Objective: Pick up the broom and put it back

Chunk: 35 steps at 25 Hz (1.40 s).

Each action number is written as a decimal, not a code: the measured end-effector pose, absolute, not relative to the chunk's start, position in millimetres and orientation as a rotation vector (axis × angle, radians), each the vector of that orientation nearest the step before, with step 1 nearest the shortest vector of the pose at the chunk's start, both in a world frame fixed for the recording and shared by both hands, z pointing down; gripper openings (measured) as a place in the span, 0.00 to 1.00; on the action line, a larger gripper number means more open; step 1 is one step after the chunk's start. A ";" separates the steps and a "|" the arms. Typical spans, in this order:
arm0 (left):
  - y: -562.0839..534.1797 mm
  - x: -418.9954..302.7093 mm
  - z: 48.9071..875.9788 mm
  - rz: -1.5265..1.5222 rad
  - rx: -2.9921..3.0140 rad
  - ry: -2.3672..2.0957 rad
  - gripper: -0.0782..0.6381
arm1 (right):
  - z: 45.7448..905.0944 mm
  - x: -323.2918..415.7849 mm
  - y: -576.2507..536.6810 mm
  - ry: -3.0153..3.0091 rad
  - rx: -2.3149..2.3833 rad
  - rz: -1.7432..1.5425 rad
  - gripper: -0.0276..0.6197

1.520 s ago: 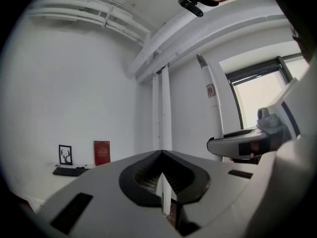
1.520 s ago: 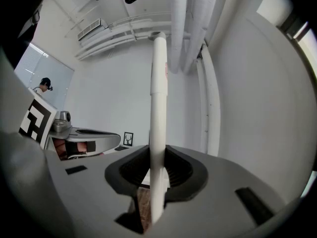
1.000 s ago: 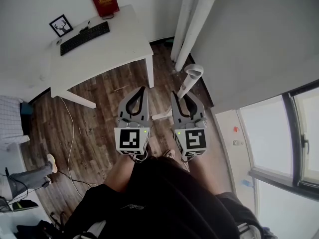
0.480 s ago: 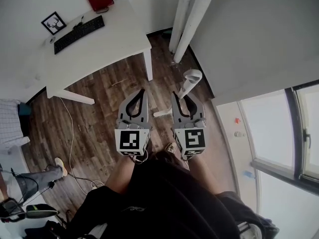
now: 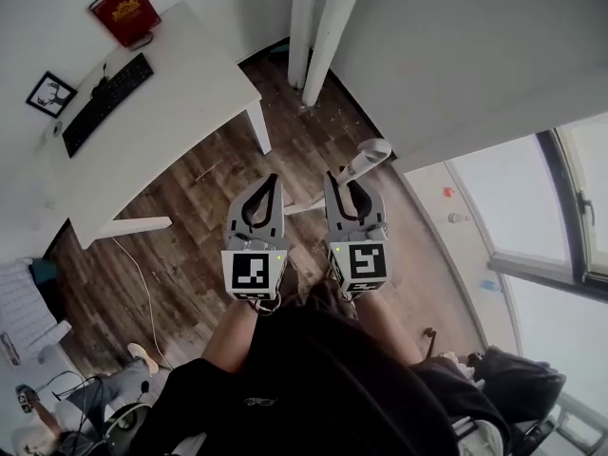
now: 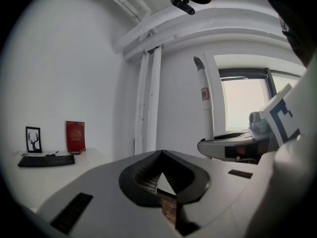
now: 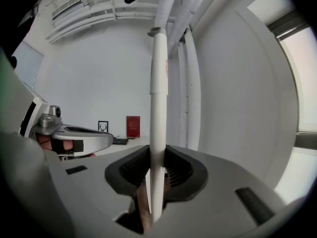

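Right gripper (image 7: 157, 155) clamps broom handle (image 7: 158, 83) upright, probably to carry it to the far wall (image 5: 456, 55). Left gripper (image 6: 161, 153) closed, empty, beside it.

Your desk (image 5: 190, 74) stands far left, with keyboard (image 5: 106, 90), picture (image 5: 50, 93) and book (image 5: 125, 9) on it. Pipes (image 5: 318, 17) rise far ahead; the window (image 5: 537, 221) lies right. The broom (image 7: 158, 83) stands between your right gripper's (image 5: 344, 183) jaws, the left gripper (image 6: 161, 153) just beside it.
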<state>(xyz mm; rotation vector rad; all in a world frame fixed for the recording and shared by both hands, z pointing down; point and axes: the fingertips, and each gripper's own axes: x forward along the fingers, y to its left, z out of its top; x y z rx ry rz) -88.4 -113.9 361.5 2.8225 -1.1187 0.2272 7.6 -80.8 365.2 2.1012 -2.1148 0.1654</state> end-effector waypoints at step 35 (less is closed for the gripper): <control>-202.4 101.2 476.5 0.526 2.881 -0.588 0.11 | 484.9 221.8 -116.9 -1.462 2.578 0.397 0.20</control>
